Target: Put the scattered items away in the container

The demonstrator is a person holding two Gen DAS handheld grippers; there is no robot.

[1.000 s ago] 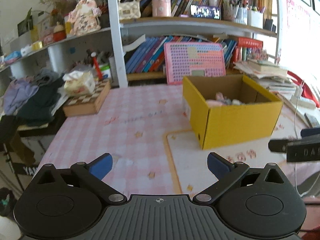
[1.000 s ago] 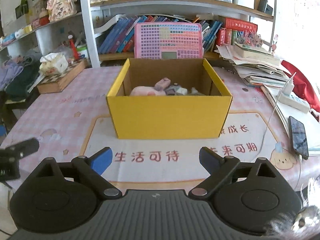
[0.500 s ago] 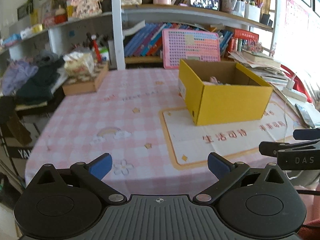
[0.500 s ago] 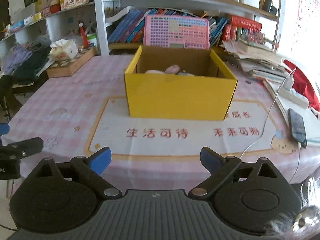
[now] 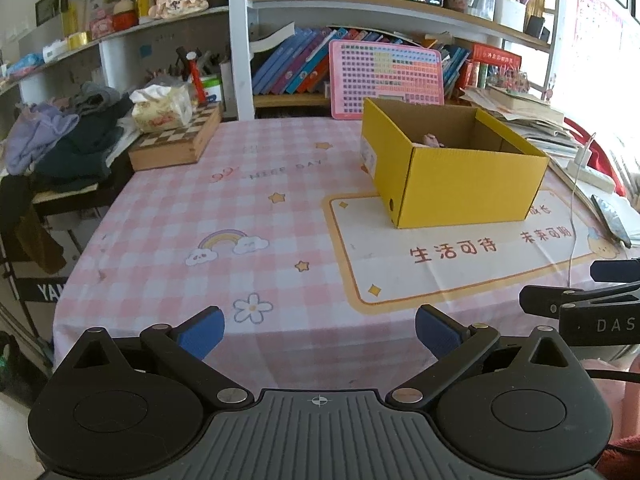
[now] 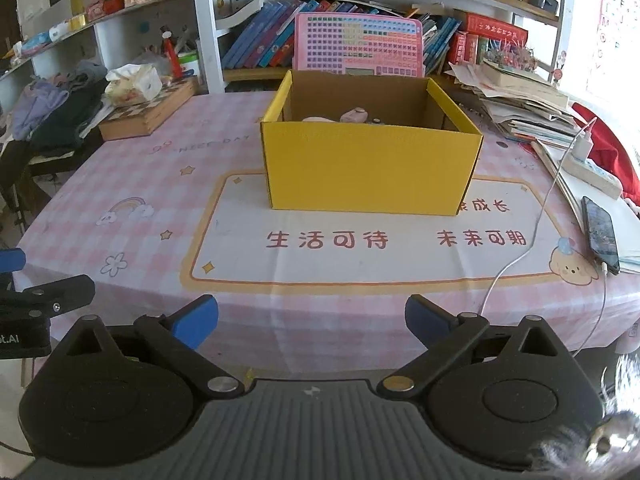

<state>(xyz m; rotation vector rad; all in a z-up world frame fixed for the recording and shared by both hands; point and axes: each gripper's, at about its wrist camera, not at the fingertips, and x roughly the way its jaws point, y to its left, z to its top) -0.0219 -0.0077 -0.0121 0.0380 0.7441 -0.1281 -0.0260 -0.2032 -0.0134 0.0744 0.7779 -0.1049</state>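
Pink check cloth (image 6: 152, 168), bare around the box (image 6: 372, 170); items (image 6: 352, 115) sit inside. Left gripper (image 5: 318, 330) and right gripper (image 6: 312, 318) empty, jaws spread. Risk: cable (image 6: 532, 236) snags a low sweep, dragging phone (image 6: 600, 234).

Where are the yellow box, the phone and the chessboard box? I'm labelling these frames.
yellow box (image 6: 372, 168), right wrist view, front wall.
phone (image 6: 600, 232), right wrist view, screen.
chessboard box (image 5: 180, 134), left wrist view, checkered top.

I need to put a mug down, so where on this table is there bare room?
Bare: the pink checked cloth left of the yellow box, and the white mat before it. Crowded: the right edge, with phone, cable and papers.
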